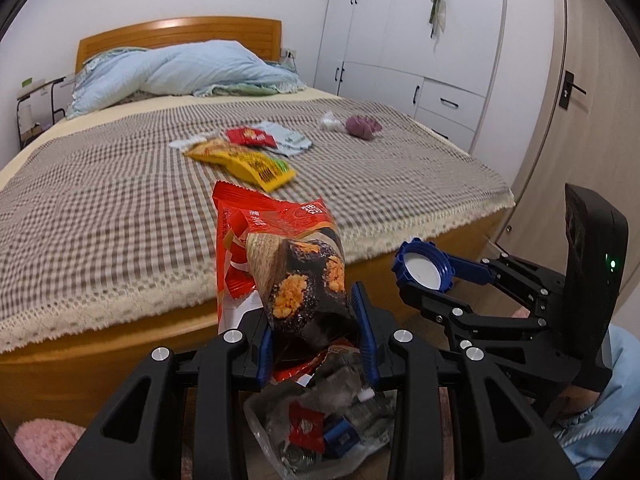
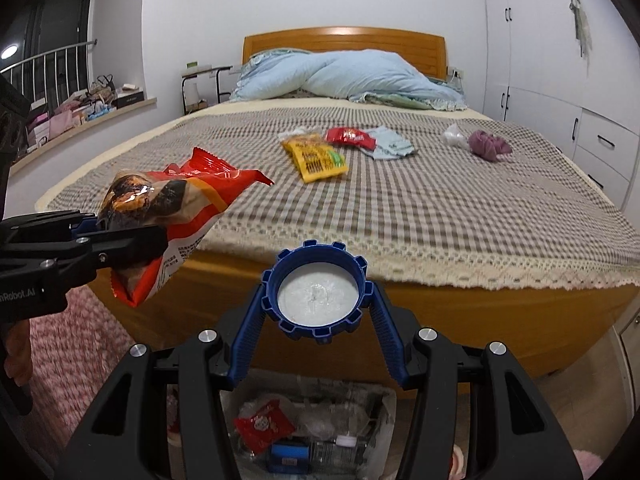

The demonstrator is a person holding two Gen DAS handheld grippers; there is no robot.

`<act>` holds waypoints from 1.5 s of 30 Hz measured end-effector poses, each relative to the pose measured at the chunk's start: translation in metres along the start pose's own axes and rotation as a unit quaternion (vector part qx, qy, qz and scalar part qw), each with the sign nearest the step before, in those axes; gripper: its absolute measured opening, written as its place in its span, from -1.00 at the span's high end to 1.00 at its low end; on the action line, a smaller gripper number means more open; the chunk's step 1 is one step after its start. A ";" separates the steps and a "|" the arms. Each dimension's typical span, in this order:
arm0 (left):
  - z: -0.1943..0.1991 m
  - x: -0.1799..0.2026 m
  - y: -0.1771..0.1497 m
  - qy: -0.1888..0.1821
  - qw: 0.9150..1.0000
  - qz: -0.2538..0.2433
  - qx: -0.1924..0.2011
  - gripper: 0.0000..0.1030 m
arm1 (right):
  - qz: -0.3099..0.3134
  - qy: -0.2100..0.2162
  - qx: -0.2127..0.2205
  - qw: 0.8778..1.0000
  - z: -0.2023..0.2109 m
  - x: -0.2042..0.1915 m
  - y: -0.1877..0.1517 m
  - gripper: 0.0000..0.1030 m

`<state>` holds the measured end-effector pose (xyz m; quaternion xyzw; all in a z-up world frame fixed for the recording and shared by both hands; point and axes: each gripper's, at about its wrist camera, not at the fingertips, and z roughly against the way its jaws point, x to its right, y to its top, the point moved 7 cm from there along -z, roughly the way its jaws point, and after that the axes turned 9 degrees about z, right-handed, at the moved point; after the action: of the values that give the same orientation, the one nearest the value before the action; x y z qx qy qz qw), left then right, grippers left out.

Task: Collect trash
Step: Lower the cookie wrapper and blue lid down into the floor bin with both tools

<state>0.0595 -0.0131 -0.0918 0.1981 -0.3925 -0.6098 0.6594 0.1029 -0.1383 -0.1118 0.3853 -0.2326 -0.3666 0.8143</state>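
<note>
Directly under both pairs of tongs sits the trash bin (image 2: 308,432), lined with clear plastic and already holding a small red packet and other scraps on the floor at the foot of the bed (image 2: 400,208). Left tongs (image 1: 316,332) are clamped on the lower end of a red snack wrapper (image 1: 280,256), whose long axis stands up and away from the pads, so most of it rises above the bin's mouth. Right tongs (image 2: 318,312) are held partly apart, pinching a blue notched cap (image 2: 318,292) by its rim, its white inside facing up. The cap hangs just above the bin and a little toward the bed from it; the wrapper hangs to the cap's left. Both loads look placed for a drop, the bin lying straight below rather than ahead. Farther off on the checked blanket wait a yellow packet (image 2: 316,158), a red packet (image 2: 350,136), a pale blue cloth (image 2: 390,144), a white wad (image 2: 454,134) and a purple bundle (image 2: 488,144), all well apart from either hand.
</note>
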 end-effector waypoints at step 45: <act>-0.092 -0.020 -0.144 -0.029 0.969 0.045 -0.241 0.39 | 0.013 0.021 -0.179 0.984 -0.053 -0.021 -0.105 -0.01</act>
<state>0.0369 -0.0394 -0.2604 -0.0026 -0.2611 -0.6614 0.7031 0.0815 -0.1432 -0.2289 0.2382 -0.1510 -0.3834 0.8795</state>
